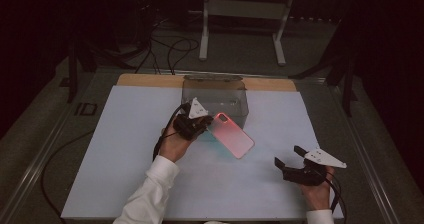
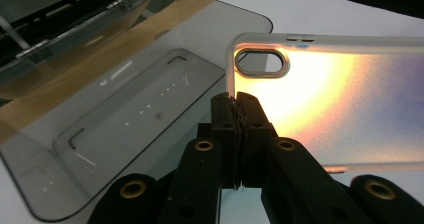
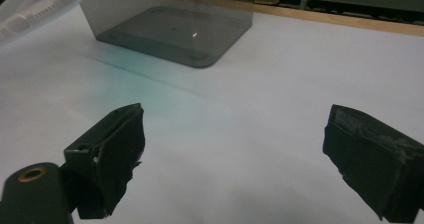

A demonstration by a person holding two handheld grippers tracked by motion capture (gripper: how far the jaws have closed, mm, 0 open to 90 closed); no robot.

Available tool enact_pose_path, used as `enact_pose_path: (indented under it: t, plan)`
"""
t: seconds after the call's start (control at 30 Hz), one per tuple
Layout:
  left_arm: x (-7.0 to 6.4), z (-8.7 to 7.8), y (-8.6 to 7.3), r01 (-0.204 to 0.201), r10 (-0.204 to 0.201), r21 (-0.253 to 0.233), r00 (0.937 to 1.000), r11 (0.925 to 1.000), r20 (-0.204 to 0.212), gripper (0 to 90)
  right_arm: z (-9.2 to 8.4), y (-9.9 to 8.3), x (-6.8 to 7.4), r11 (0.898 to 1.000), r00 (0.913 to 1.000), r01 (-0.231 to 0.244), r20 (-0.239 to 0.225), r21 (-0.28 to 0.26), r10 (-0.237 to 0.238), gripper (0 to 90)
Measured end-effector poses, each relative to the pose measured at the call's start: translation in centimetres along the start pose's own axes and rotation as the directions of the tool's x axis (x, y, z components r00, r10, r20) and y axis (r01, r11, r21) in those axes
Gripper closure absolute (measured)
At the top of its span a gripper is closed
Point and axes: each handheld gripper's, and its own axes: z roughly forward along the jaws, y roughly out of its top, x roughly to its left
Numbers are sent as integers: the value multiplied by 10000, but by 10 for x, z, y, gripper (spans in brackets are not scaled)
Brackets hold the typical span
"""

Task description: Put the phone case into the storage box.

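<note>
The left claw (image 1: 202, 120) is pinched tight on the camera-hole corner of the phone case (image 1: 233, 134), whose long axis slants down-right from the smoky clear box (image 1: 216, 100) at frame centre, while the right claw (image 1: 289, 160) sits wide open, lower right.

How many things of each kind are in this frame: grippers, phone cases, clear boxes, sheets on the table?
Grippers: 2, the left gripper shut on the phone case, the right gripper open
Phone cases: 1, the phone case
Clear boxes: 1, the smoky clear box
White sheets: 1, the white sheet
Total: 5
</note>
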Motion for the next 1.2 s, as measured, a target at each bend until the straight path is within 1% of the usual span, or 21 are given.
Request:
enact_pose_path:
  t: [0.1, 0.17, 0.2, 0.27, 0.3, 0.33, 0.4, 0.5, 0.6, 0.67, 0.73, 0.77, 0.87, 0.93, 0.97, 1.0, 1.1, 1.2]
  plan:
    - [2, -5, 0, -21, 20, -81, 10000, 10000, -75, 887, 1, 1, 0, 9997, 9996, -245, -141, -17, 245, 97]
    - [3, -7, -1, 14, -15, -167, 9999, 9999, -100, 887, 2, 1, -1, 9995, 9993, -322, -196, -16, 321, 97]
    - [4, -8, -1, 15, -18, -239, 9999, 9997, -117, 887, 3, 2, -1, 9987, 9981, -511, -339, -25, 510, 97]
    - [5, -10, -1, -63, 59, -287, 9999, 9996, -148, 887, 3, 4, -1, 9976, 9965, -680, -484, -96, 675, 97]
    - [6, -12, -1, -140, 134, -299, 9997, 9995, -180, 887, 4, 5, -1, 9980, 9967, -631, -525, -104, 625, 97]
    - [6, -13, -2, -116, 109, -342, 9997, 9993, -215, 887, 4, 6, 0, 9976, 9960, -682, -585, -131, 673, 97]
    - [7, -16, -2, -192, 183, -366, 9995, 9991, -269, 887, 5, 9, 2, 9978, 9956, -651, -681, -97, 643, 97]
    - [11, -20, -2, -251, 235, -416, 9990, 9988, -388, 887, 8, 13, 5, 9974, 9930, -699, -963, -150, 681, 97]
    - [14, -24, -2, -281, 258, -479, 9985, 9985, -480, 887, 11, 17, 9, 9989, 9928, -462, -1114, -86, 449, 93]
    - [15, -26, -2, -338, 314, -447, 9981, 9984, -533, 887, 13, 21, 11, 9988, 9908, -490, -1267, -82, 476, 93]
    - [16, -28, -2, -419, 394, -405, 9974, 9983, -606, 887, 15, 25, 12, 9979, 9866, -654, -1501, -32, 642, 93]
    - [16, -29, -2, -402, 373, -455, 9973, 9982, -632, 888, 16, 27, 12, 9976, 9856, -693, -1547, 12, 686, 93]
    - [18, -34, -2, -518, 485, -443, 9962, 9977, -727, 887, 19, 33, 13, 9970, 9820, -776, -1727, 16, 767, 93]
    - [19, -36, -3, -552, 512, -531, 9959, 9971, -742, 888, 20, 37, 14, 9968, 9795, -804, -1852, 7, 792, 93]
    - [19, -36, -3, -552, 512, -531, 9959, 9971, -742, 888, 20, 37, 14, 9968, 9795, -804, -1852, 7, 792, 93]
    - [20, -39, -3, -642, 597, -572, 9953, 9963, -767, 888, 21, 39, 14, 9969, 9784, -785, -1920, 5, 771, 93]
    - [21, -42, -4, -740, 690, -620, 9944, 9953, -806, 887, 24, 46, 18, 9974, 9722, -716, -2230, 54, 710, 93]
    - [22, -45, -3, -856, 802, -639, 9933, 9943, -830, 887, 27, 51, 22, 9983, 9692, -579, -2392, 101, 586, 93]
